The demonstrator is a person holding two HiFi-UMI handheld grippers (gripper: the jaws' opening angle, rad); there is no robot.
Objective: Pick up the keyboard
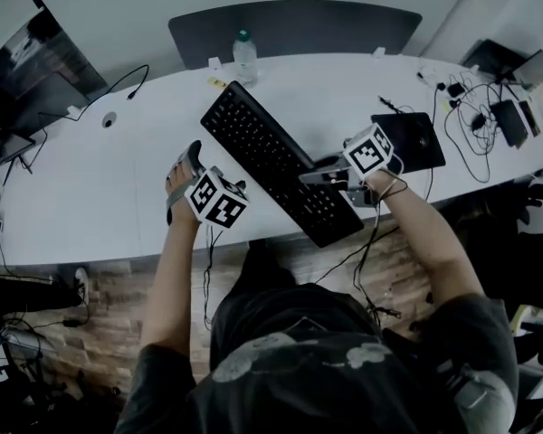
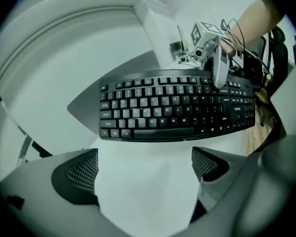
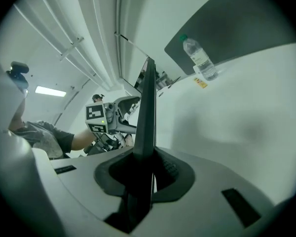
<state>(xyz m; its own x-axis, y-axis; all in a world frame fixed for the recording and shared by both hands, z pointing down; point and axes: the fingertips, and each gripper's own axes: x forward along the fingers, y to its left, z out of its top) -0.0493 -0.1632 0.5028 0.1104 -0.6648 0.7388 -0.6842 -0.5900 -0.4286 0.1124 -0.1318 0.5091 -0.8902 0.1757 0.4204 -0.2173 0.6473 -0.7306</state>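
Note:
The black keyboard (image 1: 276, 161) is lifted and tilted above the white table (image 1: 90, 188), running diagonally from far left to near right. My right gripper (image 1: 330, 177) is shut on its right long edge; in the right gripper view the keyboard (image 3: 147, 107) stands edge-on between the jaws of the right gripper (image 3: 142, 174). My left gripper (image 1: 192, 154) hovers to the keyboard's left, apart from it. In the left gripper view the left gripper (image 2: 145, 169) is open over bare table, with the keyboard (image 2: 172, 107) just beyond its tips and the right gripper (image 2: 218, 70) clamped on the far edge.
A water bottle (image 1: 244, 57) stands at the table's far edge by a dark chair (image 1: 294, 25). A black pad (image 1: 414, 138) lies right of the keyboard, with cables and devices (image 1: 480, 107) beyond it. A monitor (image 1: 27, 80) sits at the far left.

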